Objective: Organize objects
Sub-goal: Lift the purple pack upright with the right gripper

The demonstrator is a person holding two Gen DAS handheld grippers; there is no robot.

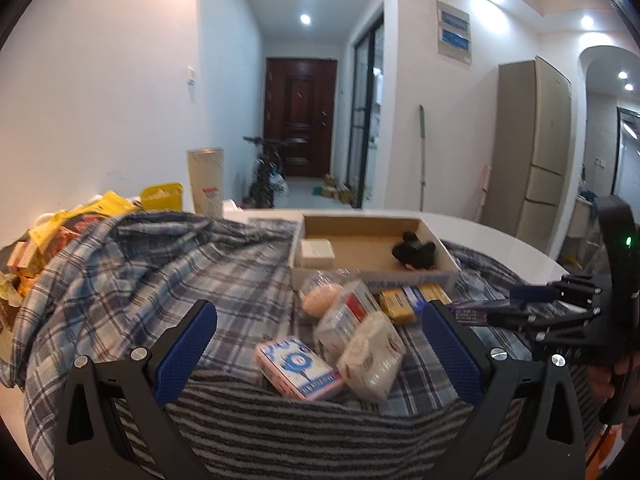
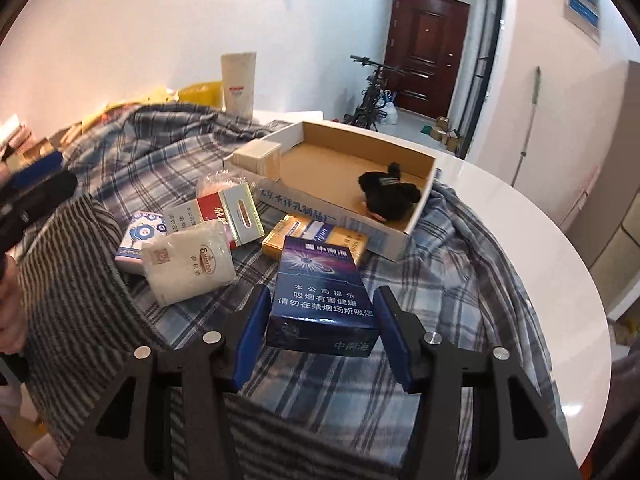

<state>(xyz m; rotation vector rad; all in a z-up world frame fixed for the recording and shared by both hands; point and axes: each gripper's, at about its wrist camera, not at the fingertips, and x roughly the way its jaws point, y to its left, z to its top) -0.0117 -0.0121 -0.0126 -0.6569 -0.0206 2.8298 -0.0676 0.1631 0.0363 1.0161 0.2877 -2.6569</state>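
Note:
My right gripper is shut on a dark blue cigarette pack, held just above the plaid cloth; the left wrist view shows it at the far right. Ahead lies an open cardboard tray holding a black plush item and a small beige box. In front of the tray lie a yellow pack, a red and white box, a white tissue pack and a pink and blue pack. My left gripper stands open near this pile, holding nothing.
A plaid cloth and a striped cloth cover most of the round white table. Yellow packets are heaped at the left. A tall beige bag stands at the back. A person's hand is at the left edge.

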